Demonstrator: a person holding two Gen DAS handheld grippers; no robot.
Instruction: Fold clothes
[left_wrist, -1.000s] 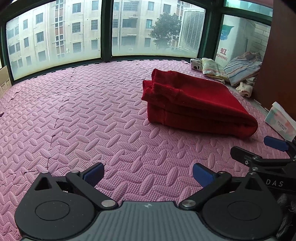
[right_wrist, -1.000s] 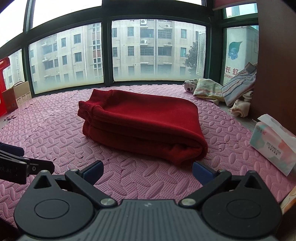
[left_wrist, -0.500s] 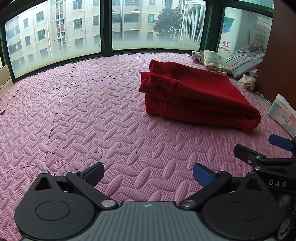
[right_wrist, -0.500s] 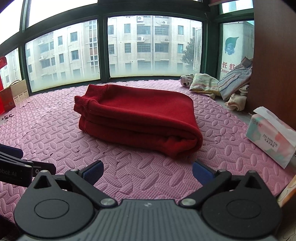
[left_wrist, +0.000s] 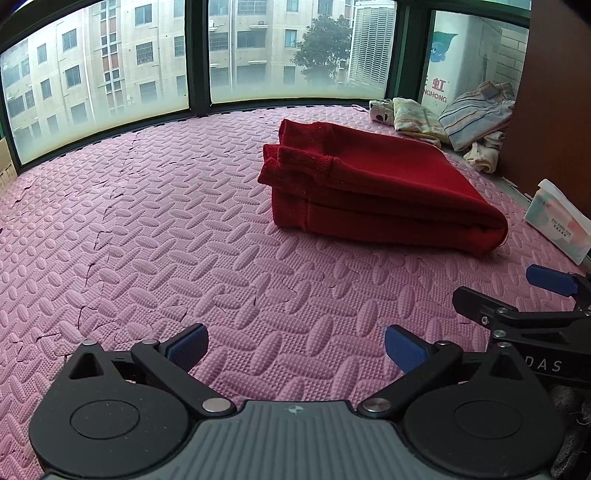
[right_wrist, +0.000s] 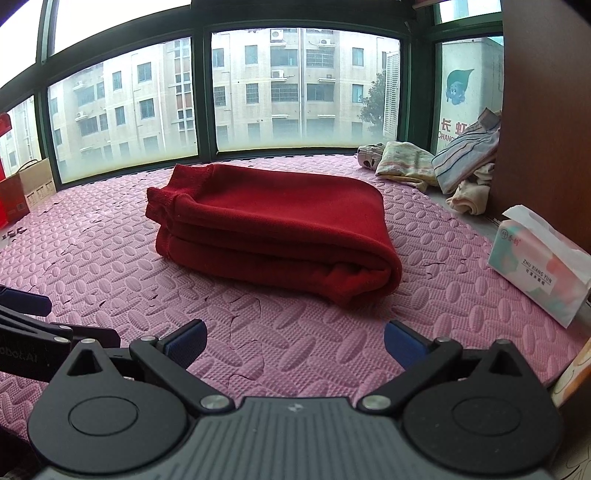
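Note:
A red garment (left_wrist: 373, 188) lies folded into a thick rectangle on the pink foam mat (left_wrist: 166, 236); it also shows in the right wrist view (right_wrist: 273, 229), straight ahead. My left gripper (left_wrist: 295, 347) is open and empty, low over the mat, short of the garment and to its left. My right gripper (right_wrist: 293, 341) is open and empty, just in front of the garment's near fold. The right gripper shows at the right edge of the left wrist view (left_wrist: 535, 306); the left gripper shows at the left edge of the right wrist view (right_wrist: 33, 325).
A tissue pack (right_wrist: 539, 266) lies on the mat at the right, by a brown cabinet wall (right_wrist: 546, 110). A pile of loose clothes (right_wrist: 439, 170) sits in the far right corner. Cardboard boxes (right_wrist: 26, 192) stand at the far left. Windows ring the mat.
Both grippers have tilted and shifted slightly, so the red garment sits a little lower and nearer in both views. Both stay open and empty. The garment has not moved.

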